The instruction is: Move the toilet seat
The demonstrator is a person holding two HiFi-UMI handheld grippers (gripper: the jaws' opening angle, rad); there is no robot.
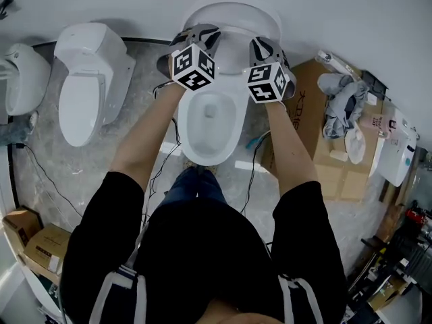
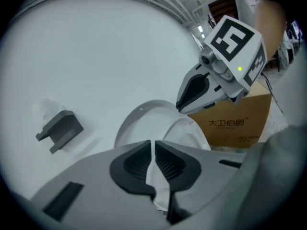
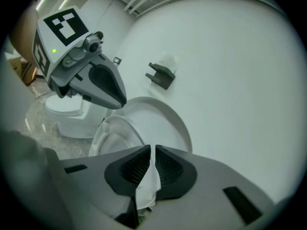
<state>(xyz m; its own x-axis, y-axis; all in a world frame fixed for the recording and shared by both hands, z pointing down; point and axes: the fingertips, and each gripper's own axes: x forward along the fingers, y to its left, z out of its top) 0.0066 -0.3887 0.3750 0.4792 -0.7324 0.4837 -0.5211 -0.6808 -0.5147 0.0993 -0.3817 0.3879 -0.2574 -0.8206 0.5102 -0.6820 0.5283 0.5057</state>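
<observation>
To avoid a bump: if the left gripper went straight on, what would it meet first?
The toilet seat, already clamped in the left gripper; just beyond it probably the raised lid, though depth is unclear.

The left arm (image 1: pixel 145 137) and right arm (image 1: pixel 291 147), bare below black short sleeves, reach straight forward and run roughly parallel. The left tongs (image 2: pixel 154 150) and right tongs (image 3: pixel 153 152) sit side by side, near each other but apart, pointing the same way (marker cubes turned up toward the head camera). Each pair of jaws is pinched nearly together, ribbed pads pressing a thin white edge of the toilet seat (image 2: pixel 158 185).
</observation>
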